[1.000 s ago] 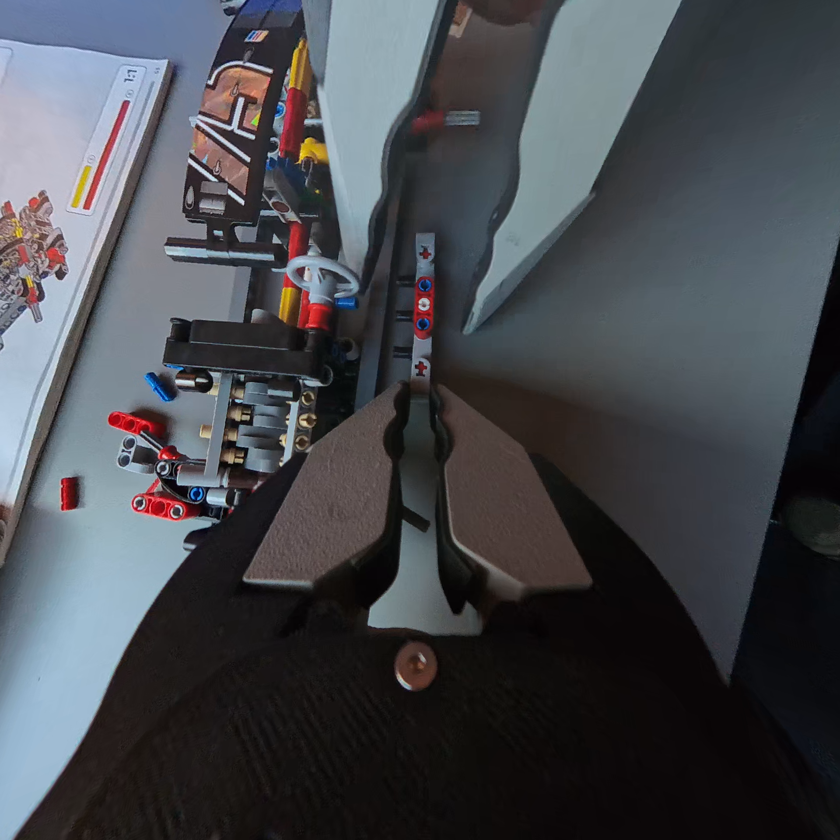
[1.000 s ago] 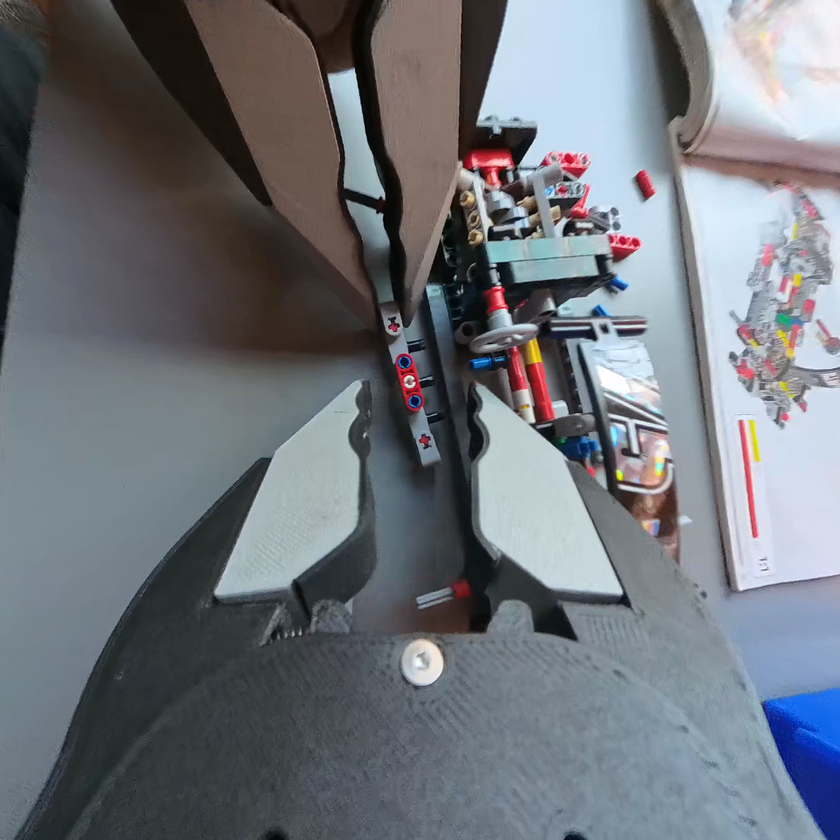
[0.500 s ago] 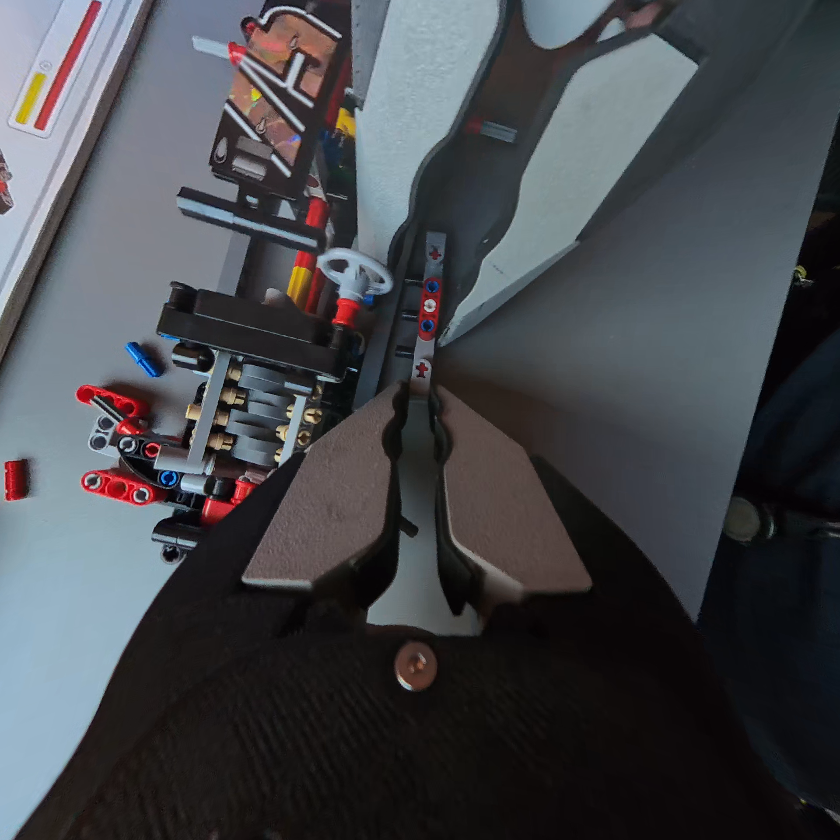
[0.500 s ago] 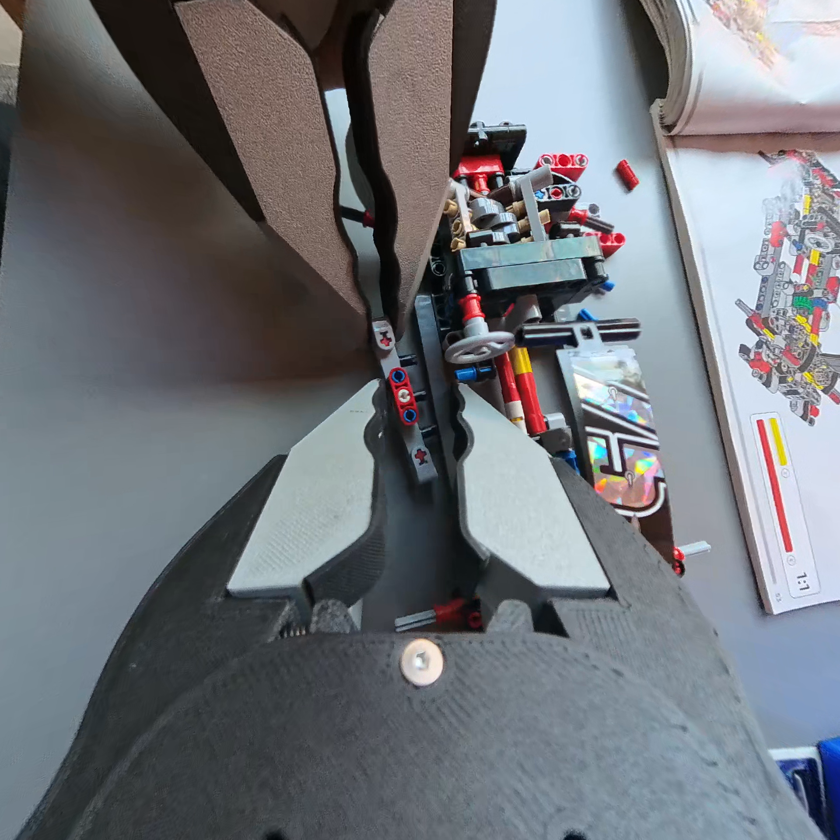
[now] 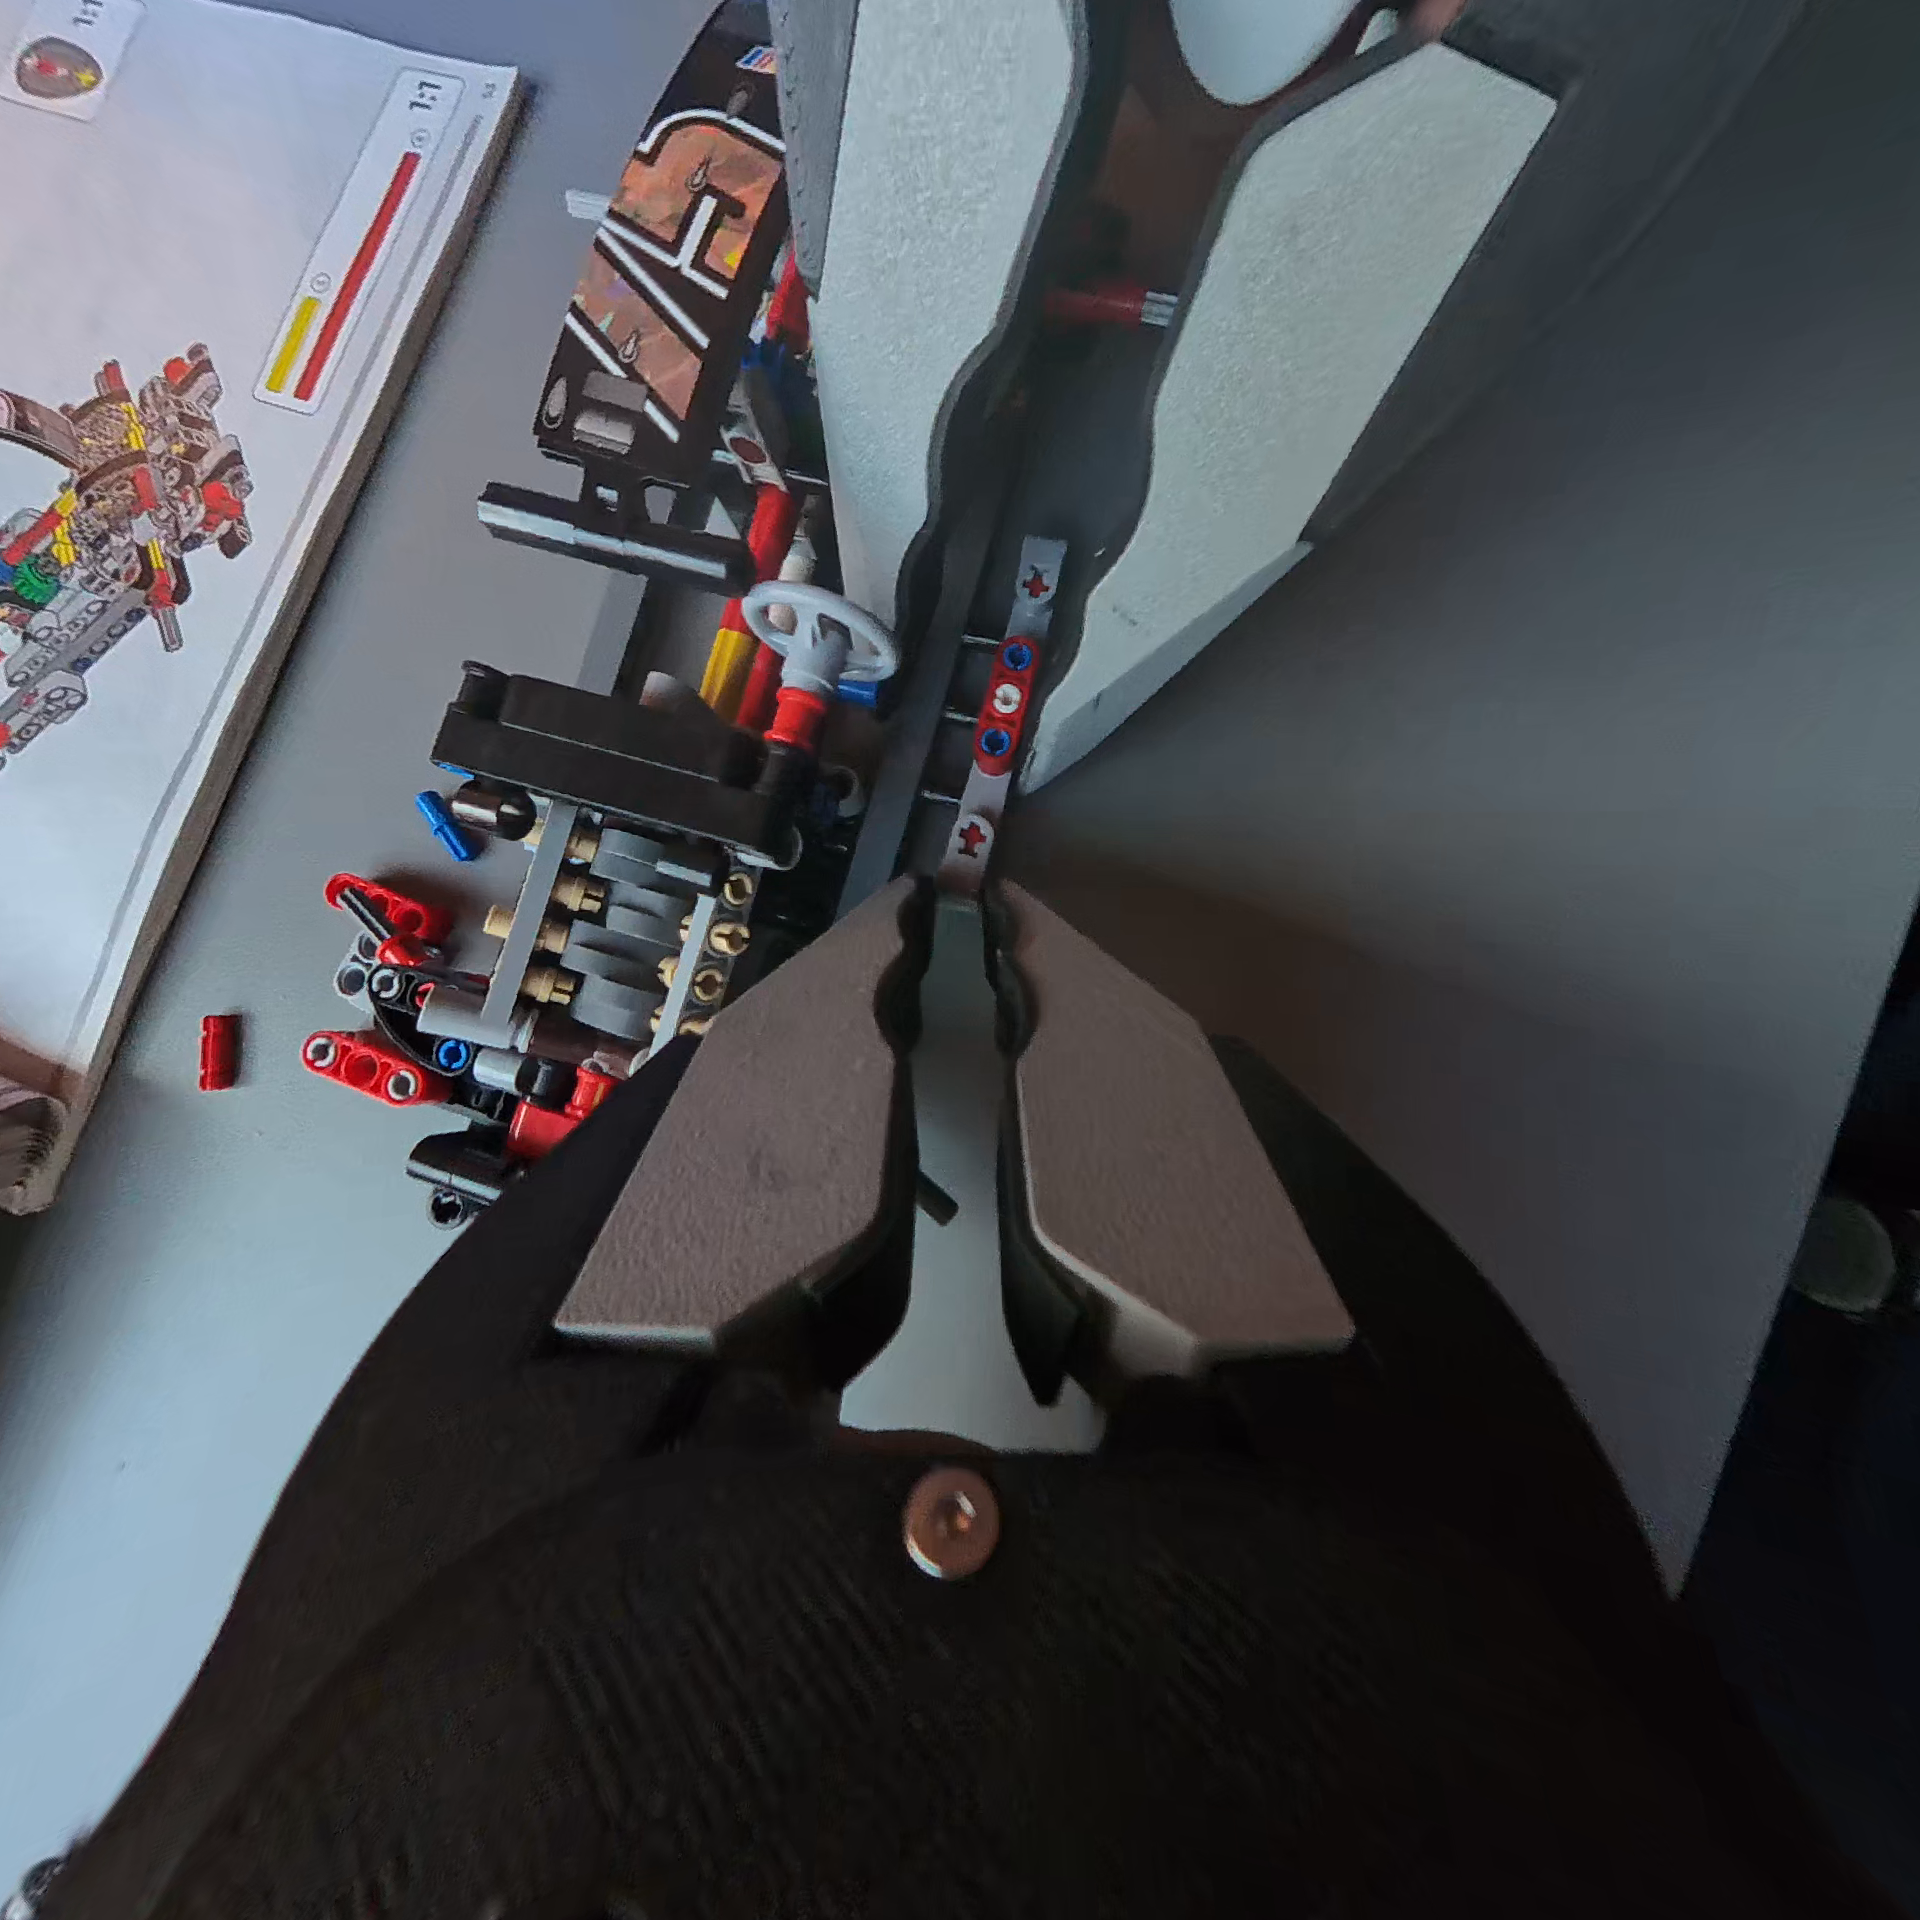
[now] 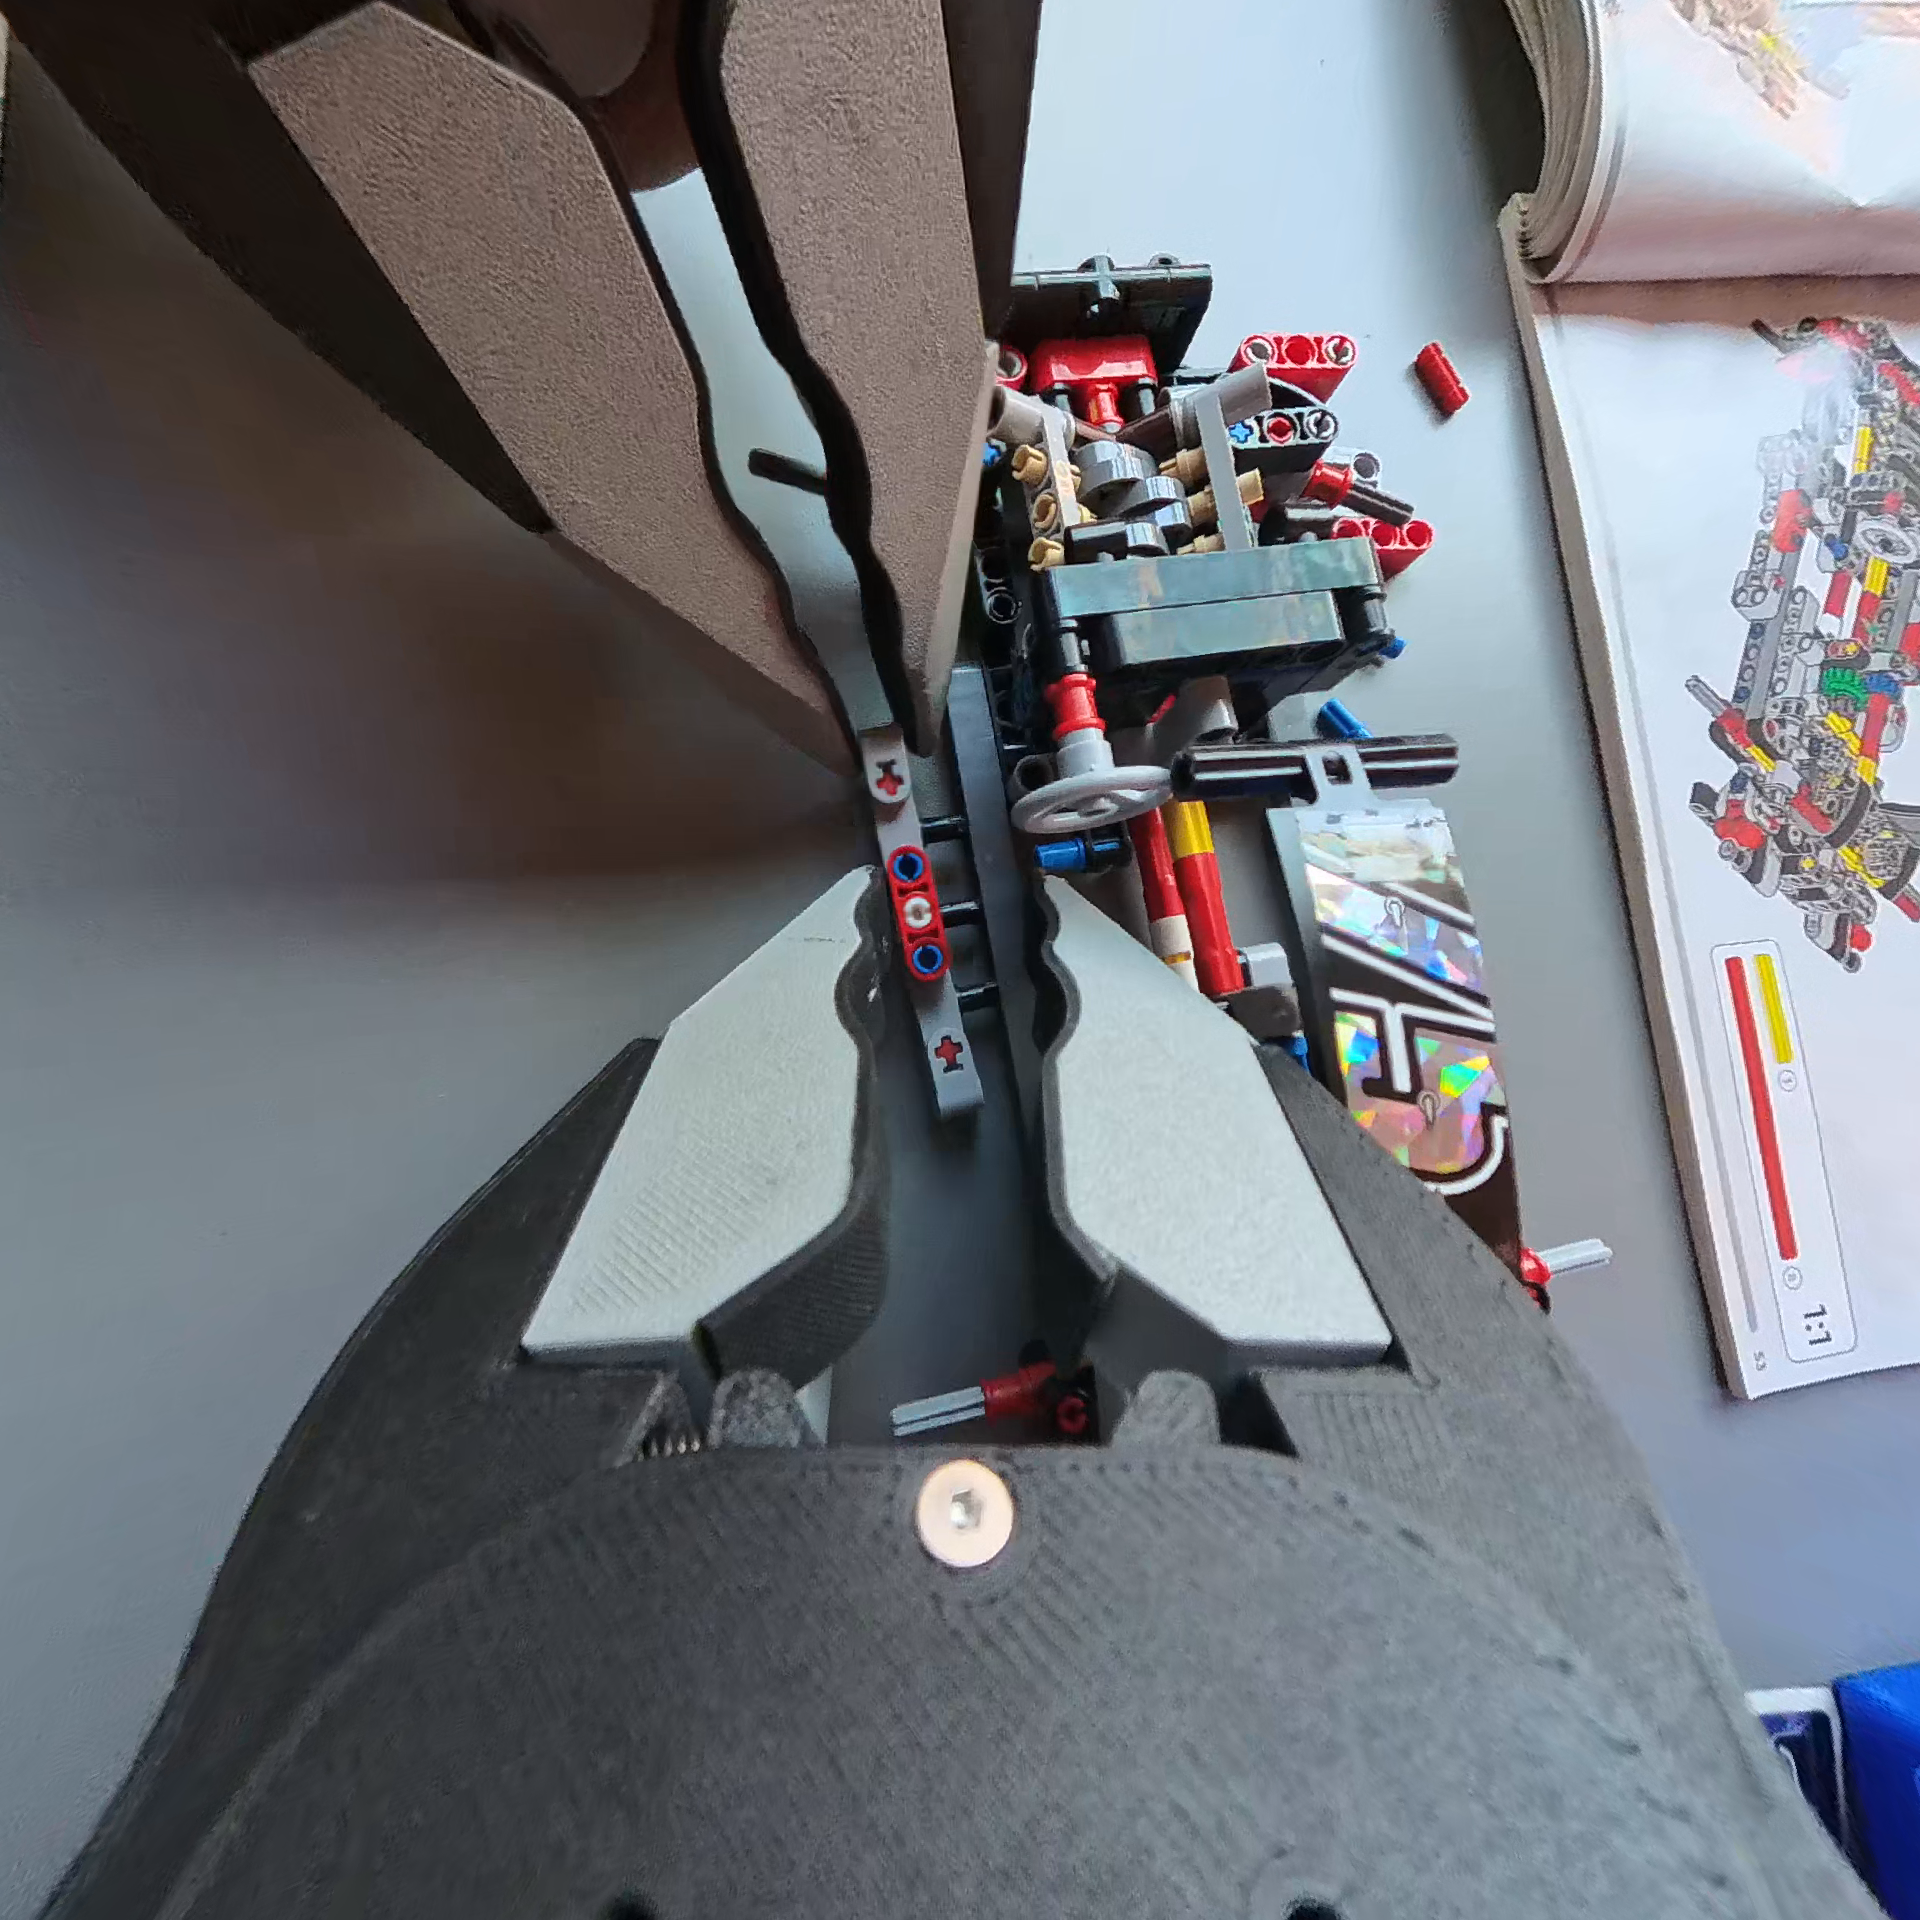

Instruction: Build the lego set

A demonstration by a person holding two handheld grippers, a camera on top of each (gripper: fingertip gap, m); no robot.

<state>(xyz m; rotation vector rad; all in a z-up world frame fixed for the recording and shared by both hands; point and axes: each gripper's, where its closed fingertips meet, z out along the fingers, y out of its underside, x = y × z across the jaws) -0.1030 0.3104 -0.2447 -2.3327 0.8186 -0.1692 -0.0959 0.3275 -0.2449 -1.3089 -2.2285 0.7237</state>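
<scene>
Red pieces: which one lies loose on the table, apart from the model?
The small red connector lying alone on the grey table beside the instruction booklet; the other red pieces sit against the toy vehicle model.

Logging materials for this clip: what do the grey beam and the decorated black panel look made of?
Grey beam: looks like moulded hard plastic, smooth and slightly satin, with round pin holes and cross-shaped holes. Black panel: apparently glossy plastic carrying a holographic foil sticker, judging by its rainbow glints.

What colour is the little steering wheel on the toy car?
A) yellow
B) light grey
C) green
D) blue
B: the steering wheel is light grey and sits on a red and grey post, beside the red and yellow rods.
</scene>
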